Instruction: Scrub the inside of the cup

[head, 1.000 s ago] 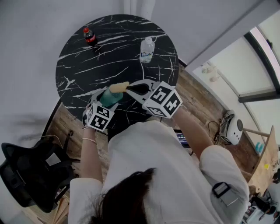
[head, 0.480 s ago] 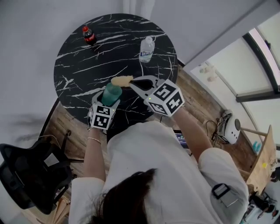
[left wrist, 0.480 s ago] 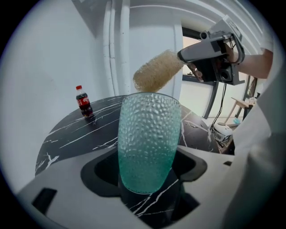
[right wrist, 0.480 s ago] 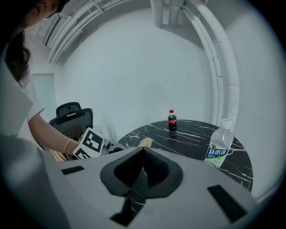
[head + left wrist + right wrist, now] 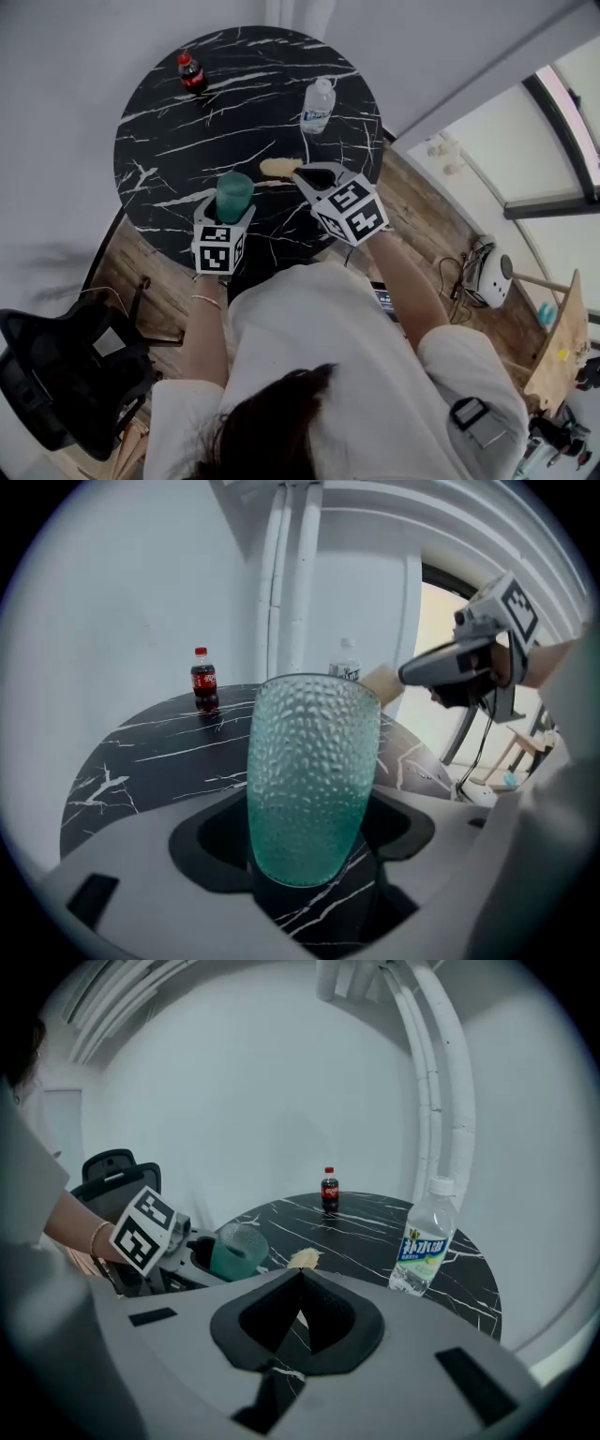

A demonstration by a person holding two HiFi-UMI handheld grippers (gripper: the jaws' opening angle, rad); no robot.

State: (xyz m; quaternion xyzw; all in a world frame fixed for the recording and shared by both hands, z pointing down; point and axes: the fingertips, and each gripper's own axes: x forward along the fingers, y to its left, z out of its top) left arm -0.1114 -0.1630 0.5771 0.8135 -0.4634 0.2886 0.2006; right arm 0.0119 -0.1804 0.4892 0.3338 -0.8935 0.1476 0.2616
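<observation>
**Cup held upright, brush drawn clear of its mouth**

The left gripper (image 5: 232, 214) has its jaws spread wide and clamped on the lower body of the teal dimpled cup (image 5: 234, 195), which stands upright over the near edge of the black marble table (image 5: 187, 122). Whether its base touches the top I cannot tell. The right gripper (image 5: 309, 175) is closed tight on the thin handle of a sponge brush (image 5: 279, 167), whose pale foam head pokes past the jaw tips, just to the right of the cup and apart from it.

The cup looks rigid, empty and light. Its pebbled wall should give the pads some bite, but the translucent material may be glass, so squeezing hard would be unwise. The low hold is the sensible one, since it leaves the rim free. The foam head looks soft and will likely squash against the wall.

A second ago the cup leaned toward the right gripper with the foam head at its rim. Now it has rolled upright, and the brush has moved off to the right and sunk toward the table. The cola bottle (image 5: 192, 75) and water bottle (image 5: 317, 105) have not moved
</observation>
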